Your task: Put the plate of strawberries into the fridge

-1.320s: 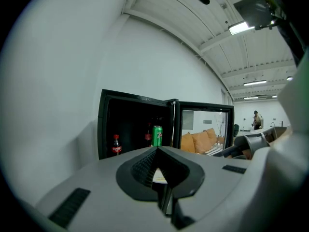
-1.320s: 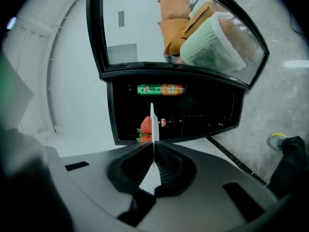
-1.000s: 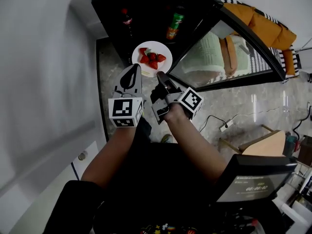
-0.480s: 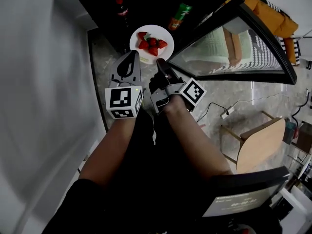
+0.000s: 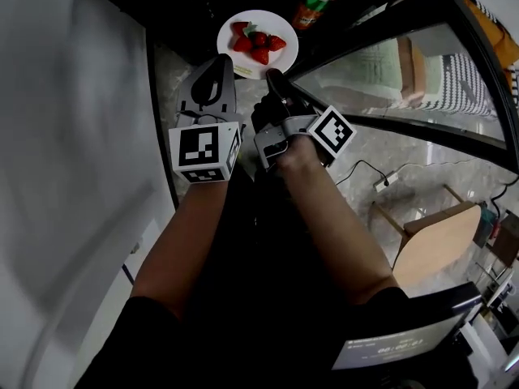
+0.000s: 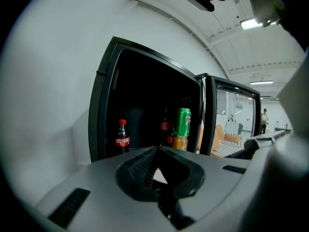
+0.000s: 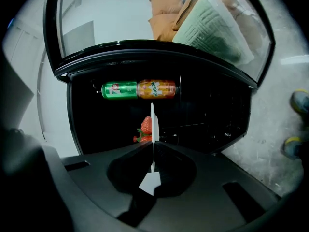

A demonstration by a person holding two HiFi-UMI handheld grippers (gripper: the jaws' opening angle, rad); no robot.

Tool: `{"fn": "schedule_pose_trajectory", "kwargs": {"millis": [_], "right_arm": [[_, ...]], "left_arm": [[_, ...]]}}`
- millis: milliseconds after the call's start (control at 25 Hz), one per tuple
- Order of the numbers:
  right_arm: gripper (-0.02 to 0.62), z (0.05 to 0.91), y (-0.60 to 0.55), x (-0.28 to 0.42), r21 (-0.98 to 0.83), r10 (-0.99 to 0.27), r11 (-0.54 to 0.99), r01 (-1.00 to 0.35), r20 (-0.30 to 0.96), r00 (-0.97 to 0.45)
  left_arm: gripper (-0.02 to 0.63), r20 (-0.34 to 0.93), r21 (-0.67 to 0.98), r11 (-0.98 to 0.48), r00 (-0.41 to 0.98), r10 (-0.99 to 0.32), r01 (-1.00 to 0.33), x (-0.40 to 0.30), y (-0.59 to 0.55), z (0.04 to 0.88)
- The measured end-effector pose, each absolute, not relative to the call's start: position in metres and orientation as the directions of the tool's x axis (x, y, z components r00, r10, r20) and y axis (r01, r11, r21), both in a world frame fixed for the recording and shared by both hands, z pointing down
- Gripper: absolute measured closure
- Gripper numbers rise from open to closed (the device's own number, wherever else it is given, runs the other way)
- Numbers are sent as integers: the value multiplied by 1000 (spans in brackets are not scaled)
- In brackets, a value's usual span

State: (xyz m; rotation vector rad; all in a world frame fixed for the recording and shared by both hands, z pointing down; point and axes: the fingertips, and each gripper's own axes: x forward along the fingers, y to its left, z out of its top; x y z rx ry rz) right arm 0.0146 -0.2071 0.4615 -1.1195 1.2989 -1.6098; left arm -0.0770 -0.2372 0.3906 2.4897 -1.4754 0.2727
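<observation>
Pinching plate [image 5: 283,55] rim: right claw [image 5: 272,76], strawberries [image 5: 258,42] just beyond tips. Left claw [image 5: 217,61] pressed together beside plate's edge.

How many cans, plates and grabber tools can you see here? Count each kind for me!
Cans: 2 (green can, orange can)
Plates: 1 (white plate)
Grabber tools: 2 (left gripper, right gripper)
Total: 5
</observation>
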Motion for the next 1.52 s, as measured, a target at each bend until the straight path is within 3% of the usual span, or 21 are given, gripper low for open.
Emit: {"fn": "schedule_pose_trajectory", "kwargs": {"millis": [600,1520], "right_arm": [[581,521,-249,21,-976,-918,-216,17,197,-346],[581,544,-262,19,-978,-920,-208,10,192,-341]], "left_arm": [[603,304,114,-393,409,-861,-912,-70,-264,442],[603,317,136,-354,379,-870,-925,-80,-253,459]]}}
